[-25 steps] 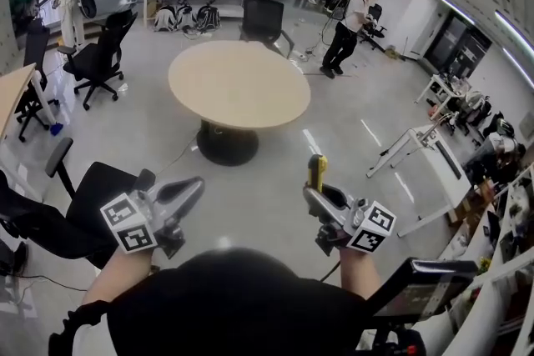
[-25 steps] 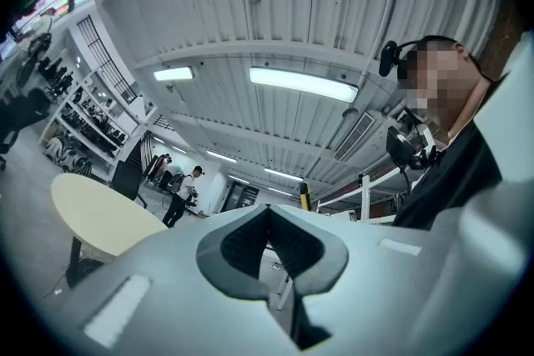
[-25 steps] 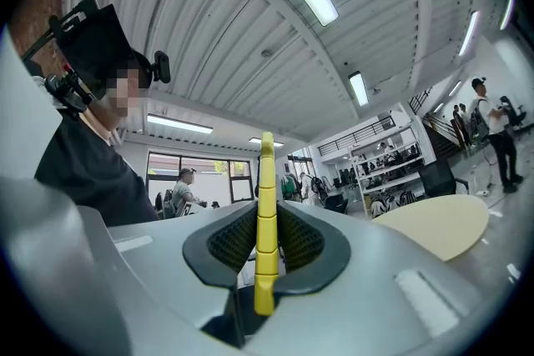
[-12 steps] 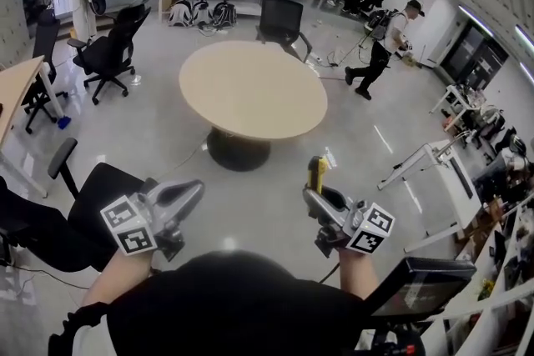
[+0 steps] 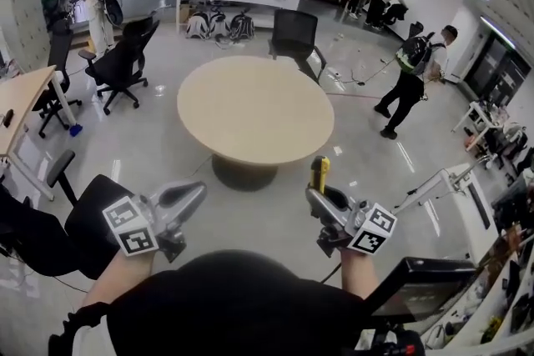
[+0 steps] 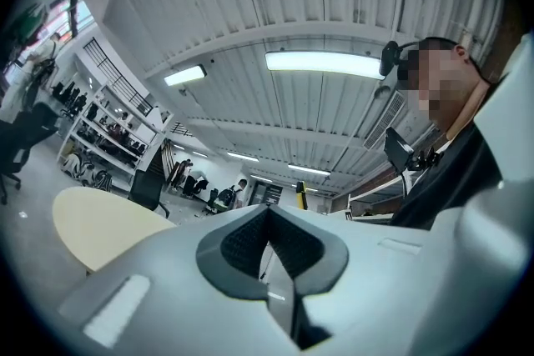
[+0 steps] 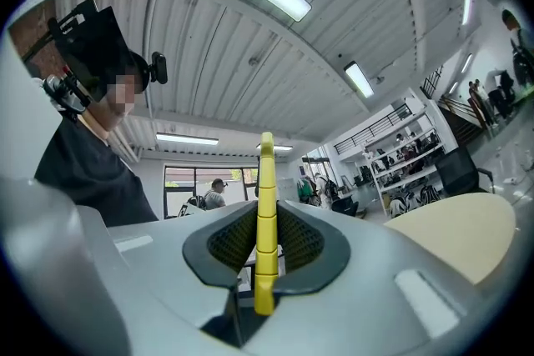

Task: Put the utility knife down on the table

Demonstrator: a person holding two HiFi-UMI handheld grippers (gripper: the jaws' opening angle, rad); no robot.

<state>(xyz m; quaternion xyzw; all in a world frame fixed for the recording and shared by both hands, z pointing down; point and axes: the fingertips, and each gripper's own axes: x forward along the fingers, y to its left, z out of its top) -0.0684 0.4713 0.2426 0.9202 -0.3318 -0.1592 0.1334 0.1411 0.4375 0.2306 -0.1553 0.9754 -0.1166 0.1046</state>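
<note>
Your right gripper [image 5: 320,194]: jaws clamped on the yellow utility knife [image 5: 318,172], upright, in the air, well short of the round bench [image 5: 254,108]. Left gripper [image 5: 194,193]: jaws together, nothing btwn.

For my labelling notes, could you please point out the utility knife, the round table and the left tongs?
utility knife [image 7: 265,208], right gripper view, yellow body
round table [image 5: 254,108], head view, bare tabletop
left tongs [image 6: 269,221], left gripper view, where shut pads meet
</note>
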